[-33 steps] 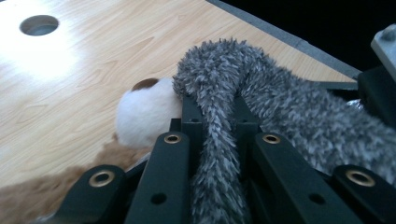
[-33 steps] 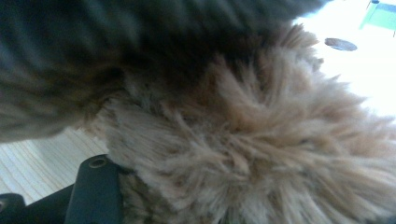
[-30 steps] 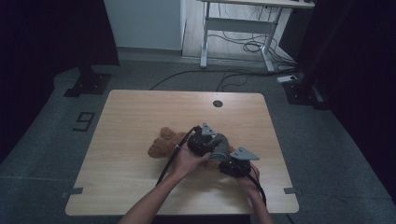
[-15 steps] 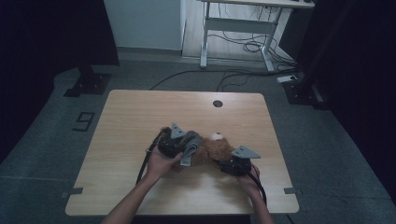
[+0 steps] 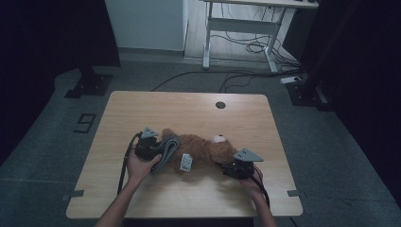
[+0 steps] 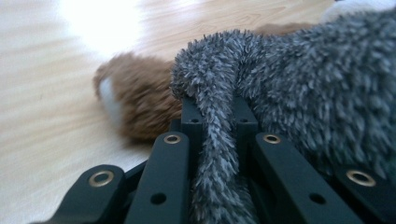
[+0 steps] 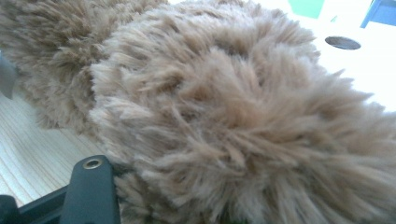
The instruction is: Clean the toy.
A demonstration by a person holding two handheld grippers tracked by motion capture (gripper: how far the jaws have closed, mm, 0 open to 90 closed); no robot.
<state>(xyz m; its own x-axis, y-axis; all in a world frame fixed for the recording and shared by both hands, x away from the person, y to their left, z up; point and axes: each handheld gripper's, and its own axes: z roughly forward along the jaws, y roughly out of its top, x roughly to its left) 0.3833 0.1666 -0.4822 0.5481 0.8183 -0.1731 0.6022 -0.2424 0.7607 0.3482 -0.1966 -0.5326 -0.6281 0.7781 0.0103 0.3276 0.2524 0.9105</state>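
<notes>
Seen from above, a person stands at a pale wooden table [image 5: 142,109] with a two-jaw gripper in each hand, working on a brown teddy bear [image 5: 208,151] that lies along the middle of the near half of the tabletop. A grey fuzzy garment [image 5: 168,150], perhaps a scarf or small jacket, sits at the bear's left end.

Its left gripper [image 5: 158,153] has its jaws pinched tight on a narrow fold of that grey fabric; the left gripper view shows the strip squeezed between the black jaws, with a brown paw [image 6: 135,105] just beyond. This grip looks meant to draw the garment along or off the toy.

At the bear's other end, the right gripper [image 5: 231,168] has its jaws about half open around thick brown fur [image 7: 243,116], and they have just been opening. Whether the pads press on it I cannot tell. It seems to steady the bear.

A small white tag [image 5: 186,162] lies on the bear's body; its print is too small to read. On the grey floor left of the table, a dark mark [image 5: 85,123] reads as the figure 9.
</notes>
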